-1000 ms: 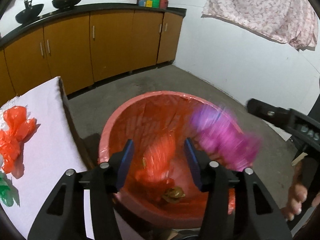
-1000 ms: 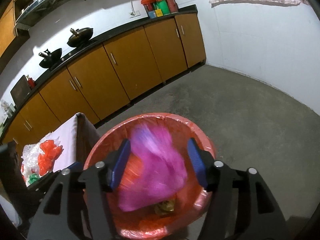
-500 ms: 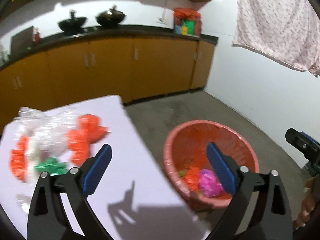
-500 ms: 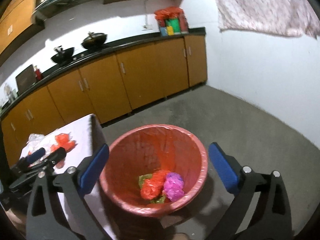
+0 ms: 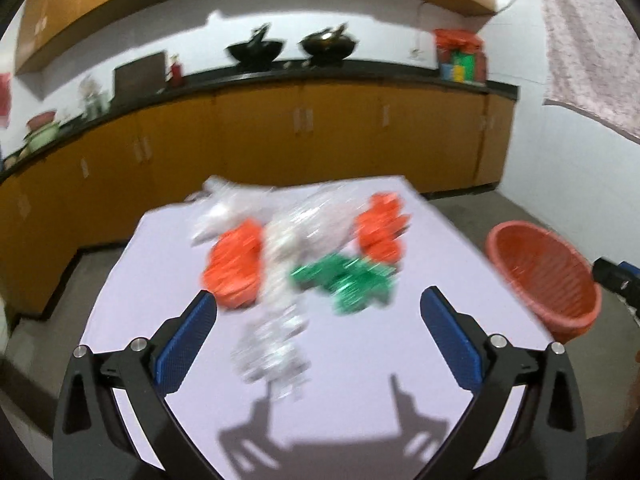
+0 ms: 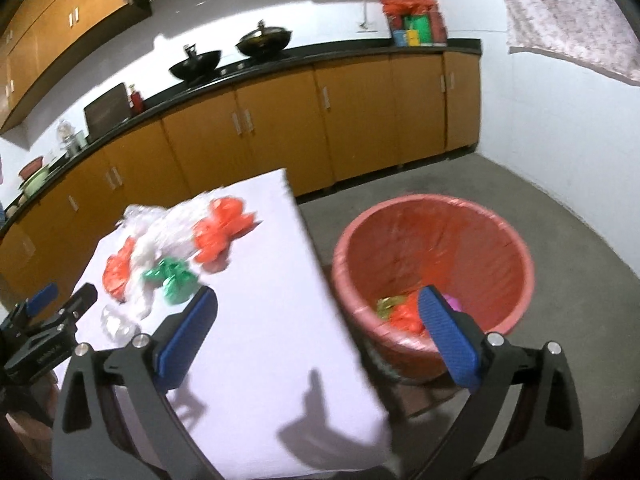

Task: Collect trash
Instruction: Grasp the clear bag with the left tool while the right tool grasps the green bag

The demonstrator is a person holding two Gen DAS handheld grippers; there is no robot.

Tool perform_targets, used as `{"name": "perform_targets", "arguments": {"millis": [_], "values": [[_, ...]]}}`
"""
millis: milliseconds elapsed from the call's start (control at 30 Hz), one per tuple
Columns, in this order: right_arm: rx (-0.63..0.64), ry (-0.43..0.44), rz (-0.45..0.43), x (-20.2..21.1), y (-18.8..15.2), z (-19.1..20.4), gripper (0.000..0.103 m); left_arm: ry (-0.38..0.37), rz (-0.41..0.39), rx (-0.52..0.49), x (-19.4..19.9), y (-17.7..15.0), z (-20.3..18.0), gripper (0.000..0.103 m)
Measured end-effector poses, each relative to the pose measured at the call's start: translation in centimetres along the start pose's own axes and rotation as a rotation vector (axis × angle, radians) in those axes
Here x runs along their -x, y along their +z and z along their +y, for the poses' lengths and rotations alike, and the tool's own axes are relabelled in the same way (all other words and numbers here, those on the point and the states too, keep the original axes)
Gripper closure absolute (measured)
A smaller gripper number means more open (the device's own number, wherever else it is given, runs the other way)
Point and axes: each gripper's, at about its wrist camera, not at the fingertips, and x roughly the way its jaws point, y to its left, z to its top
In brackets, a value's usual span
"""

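Currently both the left gripper (image 5: 318, 314) and right gripper (image 6: 316, 310) are spread wide and empty, with the trash (image 5: 304, 248) heaped ahead of them on the table (image 5: 360, 380), where a hasty grab could scatter wrappers short of the bin (image 6: 432, 264).

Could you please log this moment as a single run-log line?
phase: back at table | left gripper: open, empty | right gripper: open, empty | bin: orange, pink scraps inside | left on table: green wrapper, orange bags, clear plastic
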Motion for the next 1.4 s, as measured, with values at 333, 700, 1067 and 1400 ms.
{"name": "perform_targets", "arguments": {"millis": [333,700,1067,1400], "values": [[0.048,0.080,0.071,-4.7,-0.9,7.2,0.009,-0.012,0.140,0.110,-4.2,-3.3,5.6,0.014],[0.111,0.132,0.128,-10.3,-0.6,11.0,0.014,-0.043,0.249,0.142,-8.9,-4.7,6.8,0.035],[0.176,0.202,0.140,-13.9,0.4,13.9,0.039,-0.083,0.231,0.226,-8.2,-4.1,9.7,0.068],[0.256,0.205,0.185,-17.2,0.2,17.1,0.051,-0.033,0.166,0.263,-6.2,-2.4,12.5,0.068]]}}
